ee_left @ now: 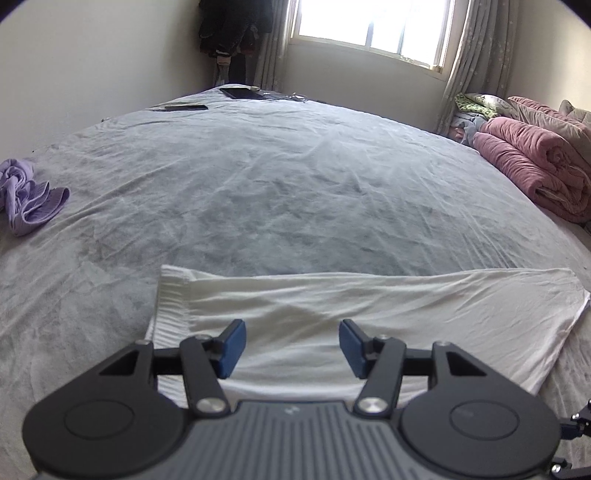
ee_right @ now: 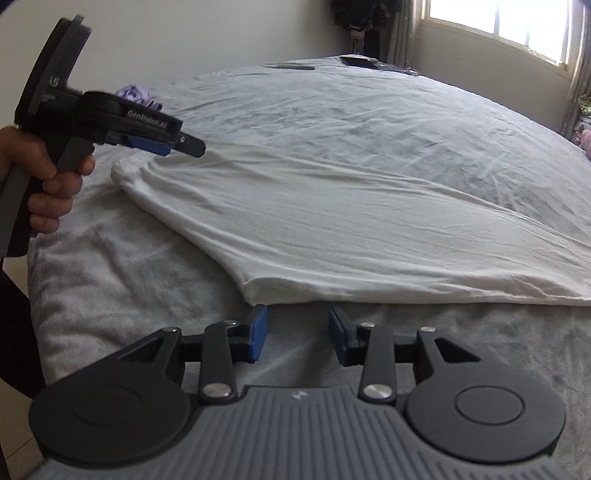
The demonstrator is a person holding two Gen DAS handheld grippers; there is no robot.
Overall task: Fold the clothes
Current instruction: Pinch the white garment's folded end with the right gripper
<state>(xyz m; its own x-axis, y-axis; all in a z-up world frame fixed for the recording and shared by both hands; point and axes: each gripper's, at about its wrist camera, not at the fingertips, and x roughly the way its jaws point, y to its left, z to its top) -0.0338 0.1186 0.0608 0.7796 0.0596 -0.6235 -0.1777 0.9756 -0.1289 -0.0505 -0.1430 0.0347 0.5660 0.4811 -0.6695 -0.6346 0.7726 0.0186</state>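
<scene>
A white garment (ee_left: 369, 317) lies folded into a long flat band on the grey bed sheet (ee_left: 258, 184). In the left wrist view my left gripper (ee_left: 291, 347) hovers over the garment's ribbed end, open, with nothing between its blue pads. The right wrist view shows the same white garment (ee_right: 351, 221) stretching right. My right gripper (ee_right: 297, 338) stands open just short of its near folded edge, over bare sheet, holding nothing. A hand (ee_right: 48, 173) holds the left gripper (ee_right: 184, 146) side-on above the garment's left end.
A crumpled purple garment (ee_left: 26, 199) lies at the bed's left side. A rolled pink quilt (ee_left: 535, 162) and more bedding sit at the right. A dark tablet (ee_left: 242, 93) and a phone (ee_left: 184, 108) lie at the far end under the window (ee_left: 369, 26).
</scene>
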